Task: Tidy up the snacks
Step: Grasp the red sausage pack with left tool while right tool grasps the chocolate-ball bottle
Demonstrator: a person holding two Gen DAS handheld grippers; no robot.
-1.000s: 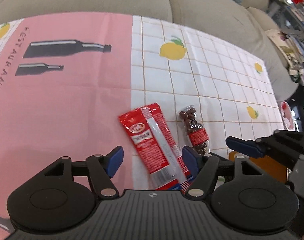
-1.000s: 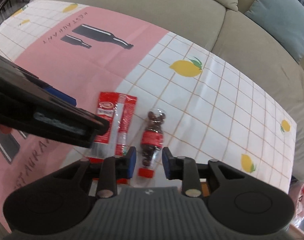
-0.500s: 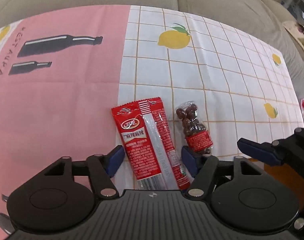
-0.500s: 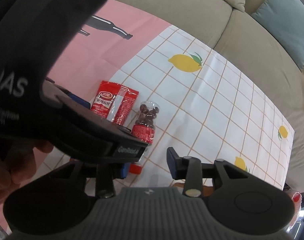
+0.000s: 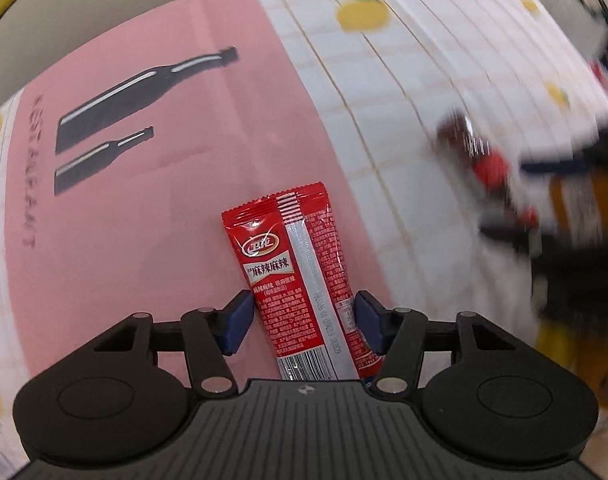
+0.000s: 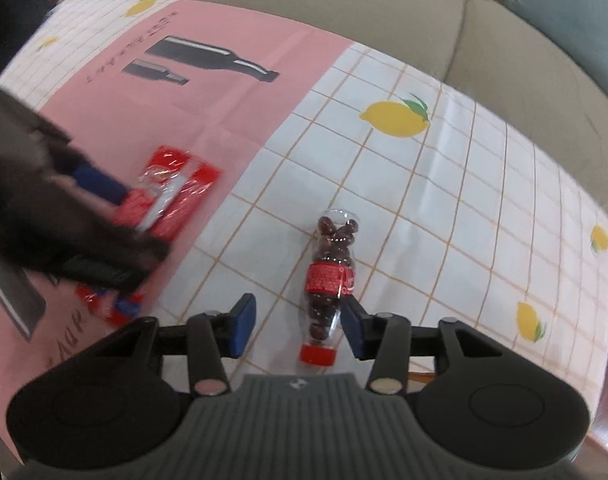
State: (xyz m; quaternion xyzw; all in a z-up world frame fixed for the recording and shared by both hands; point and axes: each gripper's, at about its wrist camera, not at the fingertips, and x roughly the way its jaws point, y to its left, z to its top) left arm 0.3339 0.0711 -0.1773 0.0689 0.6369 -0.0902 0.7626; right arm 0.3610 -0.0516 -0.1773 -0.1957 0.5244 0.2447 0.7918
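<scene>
Left wrist: left gripper (image 5: 302, 319) jaws closing around red sachet (image 5: 296, 280), now shifted onto pink; right gripper (image 6: 298, 328) jaws opening, candy bottle (image 6: 329, 280) released.

The flat red foil snack packet (image 5: 300, 284) bears white Chinese characters, 麻辣麻辣. The pink-and-white checked tablecloth (image 5: 152, 216) carries dark "RESTAURANT" lettering at its left.
</scene>
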